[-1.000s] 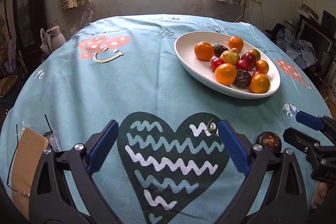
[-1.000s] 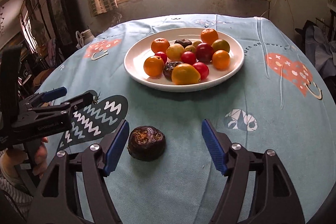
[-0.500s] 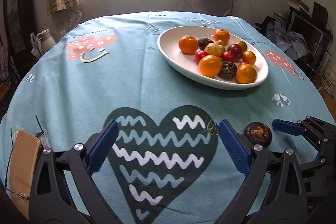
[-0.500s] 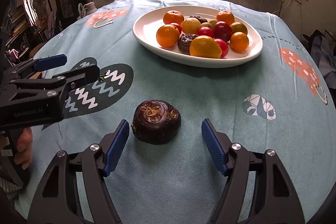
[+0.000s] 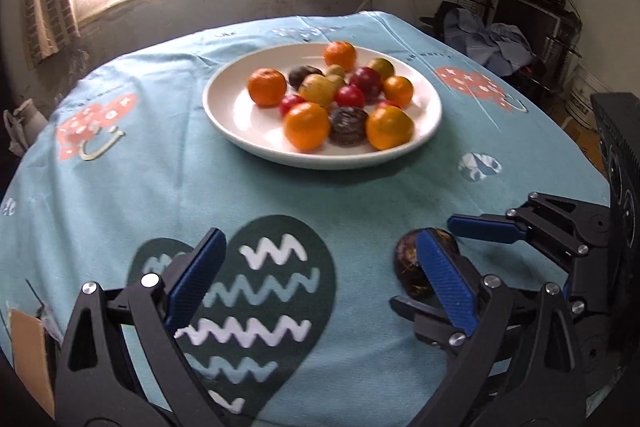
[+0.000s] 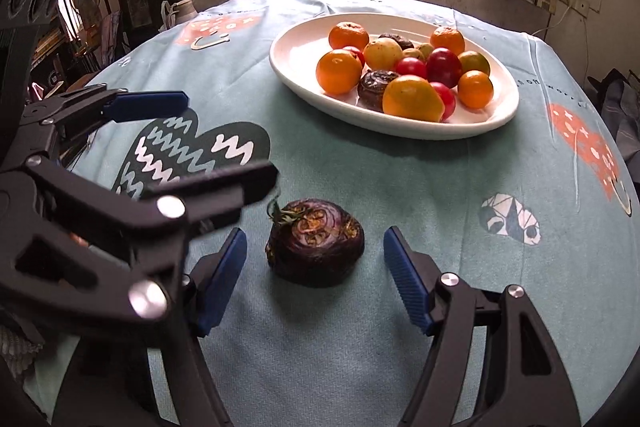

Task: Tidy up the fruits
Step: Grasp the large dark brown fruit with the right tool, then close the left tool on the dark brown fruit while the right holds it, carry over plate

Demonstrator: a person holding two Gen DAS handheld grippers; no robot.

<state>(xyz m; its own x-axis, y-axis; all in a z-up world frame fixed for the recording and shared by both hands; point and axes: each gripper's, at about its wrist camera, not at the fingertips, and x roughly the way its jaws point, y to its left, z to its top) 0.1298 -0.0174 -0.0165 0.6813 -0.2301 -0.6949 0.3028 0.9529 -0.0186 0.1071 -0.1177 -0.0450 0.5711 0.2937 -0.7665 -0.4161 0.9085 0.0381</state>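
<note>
A dark purple wrinkled fruit [image 6: 316,243] lies on the blue tablecloth, between the open blue-padded fingers of my right gripper [image 6: 314,265], untouched. In the left wrist view the same fruit [image 5: 416,263] shows partly behind my left gripper's right finger, with the right gripper [image 5: 440,267] around it. My left gripper [image 5: 320,291] is open and empty above the dark heart print; it also shows in the right wrist view [image 6: 200,139] at the left. A white plate [image 6: 296,75] holds several oranges, red, yellow and dark fruits at the far centre; it also shows in the left wrist view [image 5: 228,107].
The round table carries a blue cloth with a dark heart print [image 5: 260,299] and red heart prints [image 6: 580,135]. A brown card [image 5: 28,355] lies at the near left edge. Furniture and clothes [image 5: 496,39] stand beyond the right edge.
My right gripper has moved forward so that its fingers flank the dark fruit. My left gripper has swung right, close beside the right gripper.
</note>
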